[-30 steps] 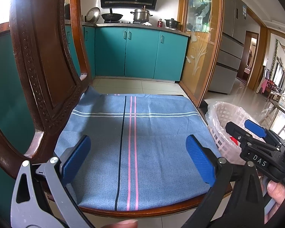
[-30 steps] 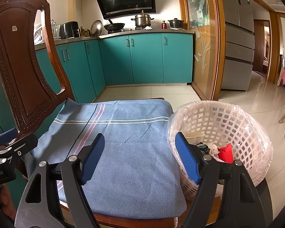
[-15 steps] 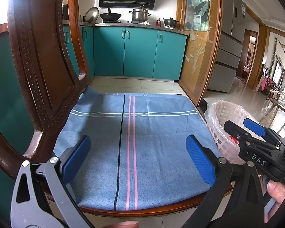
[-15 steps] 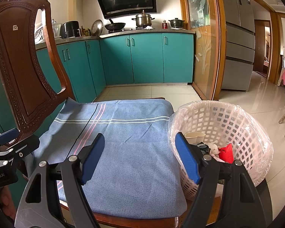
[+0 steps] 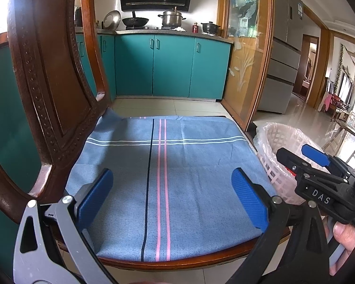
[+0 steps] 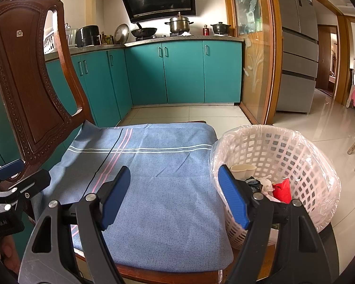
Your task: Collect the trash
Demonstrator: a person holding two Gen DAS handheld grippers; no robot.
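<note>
Right gripper (image 6: 174,195) spread wide, empty, trash basket (image 6: 319,165) just right of it

Blue pink-striped cloth (image 5: 177,177), white basket (image 6: 295,156), teal cabinets (image 6: 182,71).

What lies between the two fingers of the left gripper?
Only the bare blue cloth on the chair seat; the left gripper holds nothing, as the left wrist view shows.
</note>
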